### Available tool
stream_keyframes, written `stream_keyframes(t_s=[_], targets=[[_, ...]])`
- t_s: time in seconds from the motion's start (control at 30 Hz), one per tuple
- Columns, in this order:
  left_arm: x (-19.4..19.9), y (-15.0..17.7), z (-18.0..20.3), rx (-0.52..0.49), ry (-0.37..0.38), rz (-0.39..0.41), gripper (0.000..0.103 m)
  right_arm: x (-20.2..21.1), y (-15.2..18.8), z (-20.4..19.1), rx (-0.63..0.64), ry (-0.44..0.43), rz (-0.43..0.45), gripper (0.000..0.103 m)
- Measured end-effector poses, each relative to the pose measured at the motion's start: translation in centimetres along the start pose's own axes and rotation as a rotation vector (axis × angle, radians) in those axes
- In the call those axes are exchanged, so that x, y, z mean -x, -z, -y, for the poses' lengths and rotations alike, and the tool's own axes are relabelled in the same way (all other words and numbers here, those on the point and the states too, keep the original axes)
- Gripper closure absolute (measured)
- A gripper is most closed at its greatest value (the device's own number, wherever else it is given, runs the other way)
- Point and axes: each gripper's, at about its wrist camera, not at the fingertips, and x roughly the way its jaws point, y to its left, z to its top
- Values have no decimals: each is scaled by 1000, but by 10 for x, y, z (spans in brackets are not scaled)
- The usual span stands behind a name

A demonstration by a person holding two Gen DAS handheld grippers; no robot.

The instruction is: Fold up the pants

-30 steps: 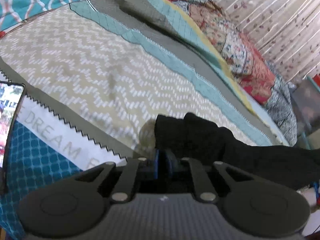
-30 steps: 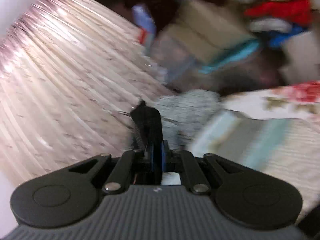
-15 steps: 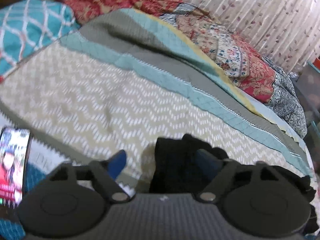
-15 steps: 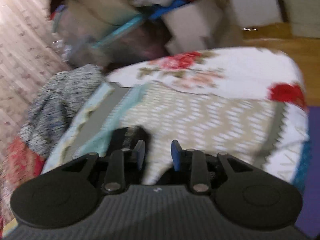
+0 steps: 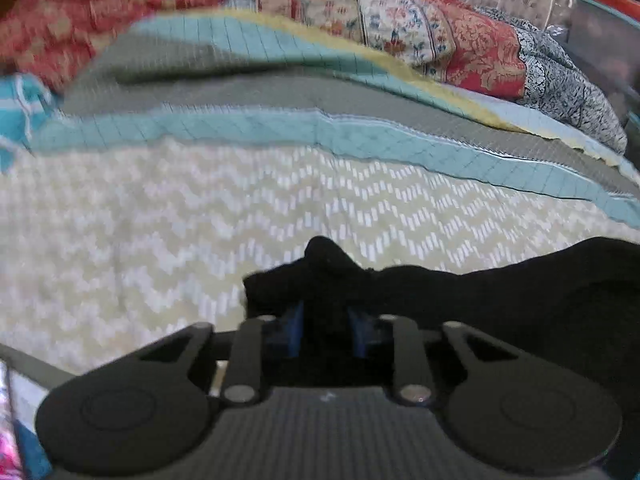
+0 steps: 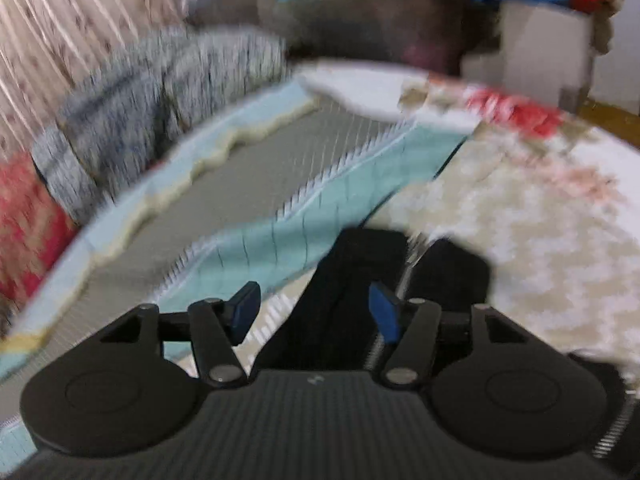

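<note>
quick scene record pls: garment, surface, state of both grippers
garment: black pants, lying on the bed
surface: chevron quilt with teal border
left gripper: jaws narrowly apart, black fabric between them; grip unclear
right gripper: jaws wide open, pants under them, not gripped
background: patterned bedding, curtain
</note>
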Motion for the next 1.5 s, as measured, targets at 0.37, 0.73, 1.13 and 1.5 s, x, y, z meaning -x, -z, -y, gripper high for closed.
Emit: stream_keyframes(t_s=[0.37, 0.73, 1.13, 1.5], targets=[[39, -43, -31, 159, -70, 163, 91, 36, -31, -25, -93, -191, 282, 98], [-30, -52, -81, 355, -205, 66, 78, -26, 3, -75, -87, -239, 93, 52], [-16, -59, -22, -188, -206, 153, 9, -16, -15, -87, 44, -193, 97, 51], [-85, -56, 17, -364, -94, 1, 78, -114, -9, -173, 241, -20, -63, 50]])
